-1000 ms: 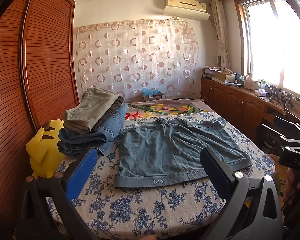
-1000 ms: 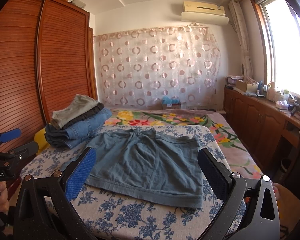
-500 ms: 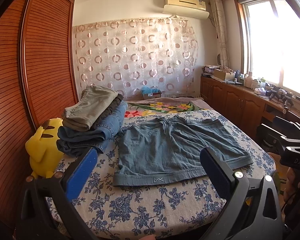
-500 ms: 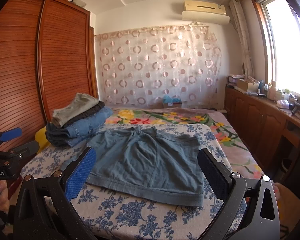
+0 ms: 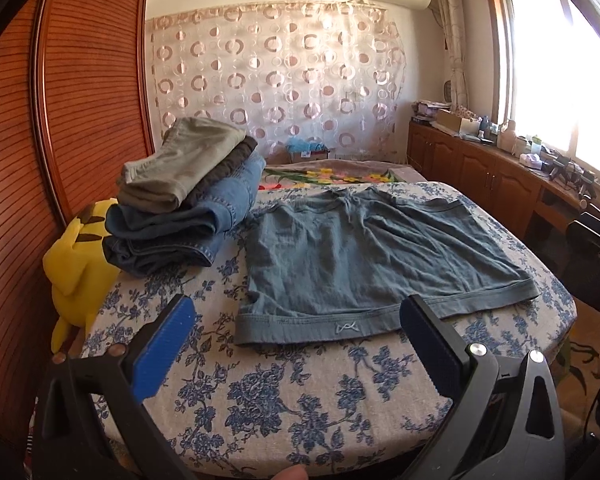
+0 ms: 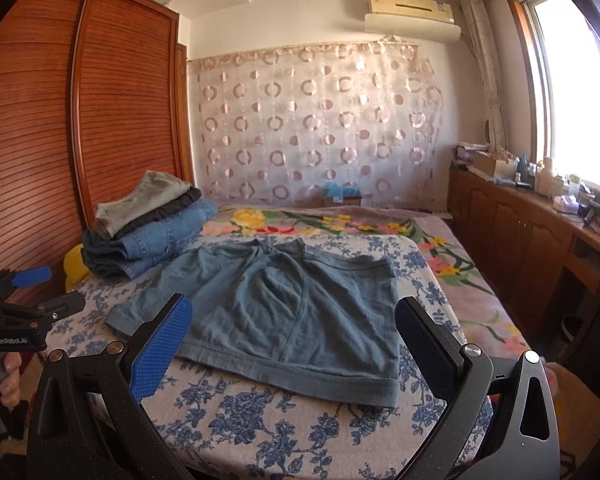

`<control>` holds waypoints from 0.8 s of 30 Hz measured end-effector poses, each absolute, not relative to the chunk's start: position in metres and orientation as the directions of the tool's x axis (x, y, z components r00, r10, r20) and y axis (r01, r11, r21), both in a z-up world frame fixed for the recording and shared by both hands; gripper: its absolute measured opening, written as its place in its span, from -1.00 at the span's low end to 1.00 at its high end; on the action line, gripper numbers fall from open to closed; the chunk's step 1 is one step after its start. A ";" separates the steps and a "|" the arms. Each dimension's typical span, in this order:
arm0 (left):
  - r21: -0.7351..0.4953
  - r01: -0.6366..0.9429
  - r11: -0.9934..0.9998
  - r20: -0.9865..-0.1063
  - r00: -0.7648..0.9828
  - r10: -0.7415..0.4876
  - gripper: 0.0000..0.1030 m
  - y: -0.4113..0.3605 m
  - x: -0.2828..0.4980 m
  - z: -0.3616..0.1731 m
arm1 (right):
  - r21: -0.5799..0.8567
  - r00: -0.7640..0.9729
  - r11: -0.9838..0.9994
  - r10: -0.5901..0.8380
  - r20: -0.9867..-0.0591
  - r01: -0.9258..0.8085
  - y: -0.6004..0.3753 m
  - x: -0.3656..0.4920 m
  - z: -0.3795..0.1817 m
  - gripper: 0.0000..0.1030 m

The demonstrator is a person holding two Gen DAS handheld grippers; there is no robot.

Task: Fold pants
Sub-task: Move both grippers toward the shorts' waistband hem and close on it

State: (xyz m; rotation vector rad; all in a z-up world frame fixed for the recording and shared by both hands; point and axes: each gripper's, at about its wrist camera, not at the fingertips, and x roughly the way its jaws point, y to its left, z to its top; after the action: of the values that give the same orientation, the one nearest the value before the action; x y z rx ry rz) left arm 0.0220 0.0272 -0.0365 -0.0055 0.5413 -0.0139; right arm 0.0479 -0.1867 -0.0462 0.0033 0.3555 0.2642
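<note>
Pants: a pair of short, faded blue-grey cotton pants [image 5: 364, 256] is spread flat on the blue-flowered white bedspread [image 5: 300, 396]; in the right wrist view [image 6: 284, 312] the hemmed leg ends are seen at the near edge and the waistband, with a drawstring, at the far side.
Left gripper: the black two-finger gripper with blue ribbed pads [image 5: 296, 344] is held above the near edge of the bedspread, jaws spread wide, nothing between them; the pants' near hem is framed between the fingers but is not touched.
Right gripper: the matching black gripper with blue pads [image 6: 290, 346] is likewise held wide apart and empty, just short of the pants' near hem.
Left gripper from the right wrist view: it is seen at the left border [image 6: 24, 304], carried by a hand, beside the bed and apart from the cloth.
Stack: a pile of folded clothes [image 5: 184, 196] (olive-grey on top, dark in the middle, blue denim beneath) is set on the bedspread just left of the pants.
Toy: a yellow plush toy [image 5: 80, 268] is wedged between the bed and the reddish slatted wooden wardrobe [image 5: 80, 92].
Background: a sheer curtain with ring patterns [image 6: 316, 120] is hung on the far wall, under a white air conditioner [image 6: 412, 16].
</note>
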 end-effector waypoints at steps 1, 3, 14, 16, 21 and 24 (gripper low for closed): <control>-0.011 0.012 1.000 -0.520 0.854 -0.016 1.00 0.031 0.023 -0.039 | 0.047 0.903 0.966 0.253 -0.348 -0.253 -0.189 0.049 -0.048 1.00; -0.018 0.016 1.000 -0.534 0.845 -0.023 1.00 0.039 0.027 -0.044 | 0.042 0.903 0.969 0.243 -0.355 -0.245 -0.192 0.050 -0.051 1.00; 0.012 0.006 1.000 -0.608 0.794 0.002 1.00 0.070 0.046 -0.080 | 0.033 0.882 0.974 0.216 -0.418 -0.223 -0.213 0.069 -0.075 1.00; 0.008 0.008 1.000 -0.629 0.778 -0.001 1.00 0.075 0.050 -0.090 | 0.030 0.879 0.976 0.206 -0.430 -0.214 -0.217 0.072 -0.080 1.00; 0.028 -0.003 1.000 -0.676 0.736 0.021 1.00 0.082 0.057 -0.111 | 0.021 0.865 0.980 0.183 -0.467 -0.196 -0.226 0.081 -0.093 0.98; 0.024 0.001 1.000 -0.689 0.725 0.016 0.98 0.085 0.060 -0.116 | 0.016 0.857 0.982 0.173 -0.485 -0.189 -0.233 0.083 -0.099 0.96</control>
State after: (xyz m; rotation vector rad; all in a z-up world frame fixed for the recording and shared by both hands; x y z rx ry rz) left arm 0.0601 0.0846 -0.1162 0.0234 0.7602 0.0084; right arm 0.0828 -0.2326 -0.0994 -0.0325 0.5063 0.1901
